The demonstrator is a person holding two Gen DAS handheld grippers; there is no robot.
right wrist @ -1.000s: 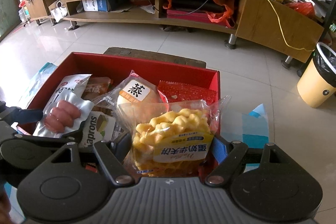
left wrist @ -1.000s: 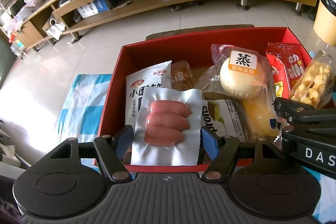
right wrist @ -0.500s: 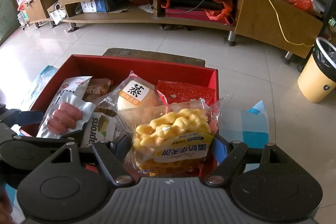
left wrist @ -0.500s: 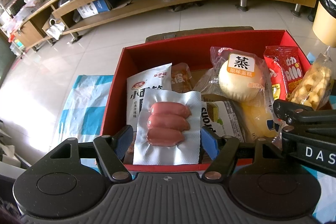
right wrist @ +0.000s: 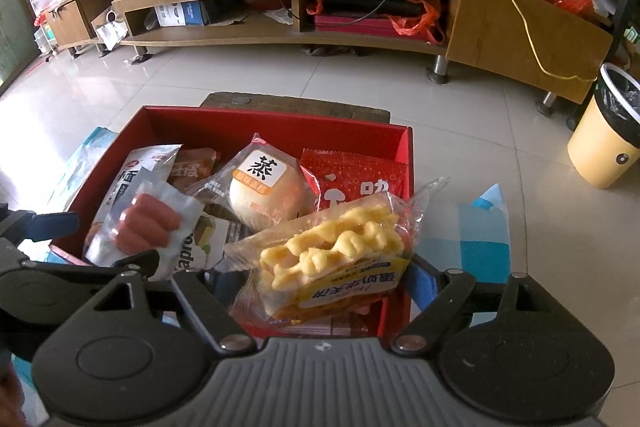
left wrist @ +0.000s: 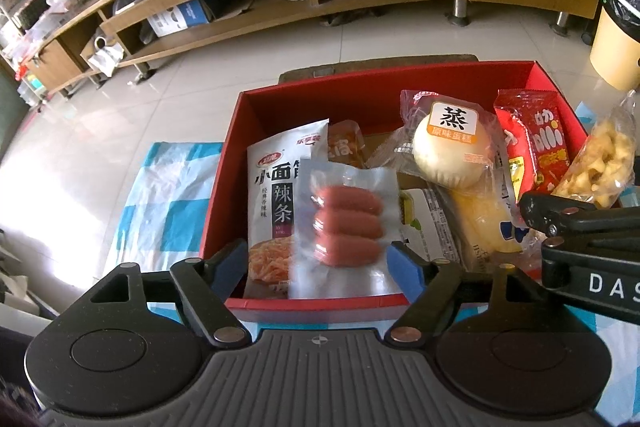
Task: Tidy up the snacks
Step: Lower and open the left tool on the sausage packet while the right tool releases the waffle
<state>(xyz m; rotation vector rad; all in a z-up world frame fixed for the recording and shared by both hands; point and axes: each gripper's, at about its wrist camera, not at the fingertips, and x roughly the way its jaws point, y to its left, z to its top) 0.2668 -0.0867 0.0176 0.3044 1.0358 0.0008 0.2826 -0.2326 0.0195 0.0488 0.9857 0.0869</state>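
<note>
Left wrist view: a clear vacuum-sealed sausage pack point(left wrist: 344, 223) lies between parted fingers point(left wrist: 404, 263), apparently released into the red cardboard box point(left wrist: 380, 83); a clear yellow pastry bag point(right wrist: 332, 259) is clamped for placement by the right gripper point(right wrist: 320, 283).

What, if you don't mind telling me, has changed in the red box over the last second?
The left gripper has opened and the sausage pack now lies loose on the noodle packet, slightly blurred. The right gripper has let the twist bag tip leftward; whether it still grips is unclear. The steamed cake and red box stayed put.

One red box point(left wrist: 224, 187), three sausages point(left wrist: 346, 223), one steamed cake point(left wrist: 452, 151)
</note>
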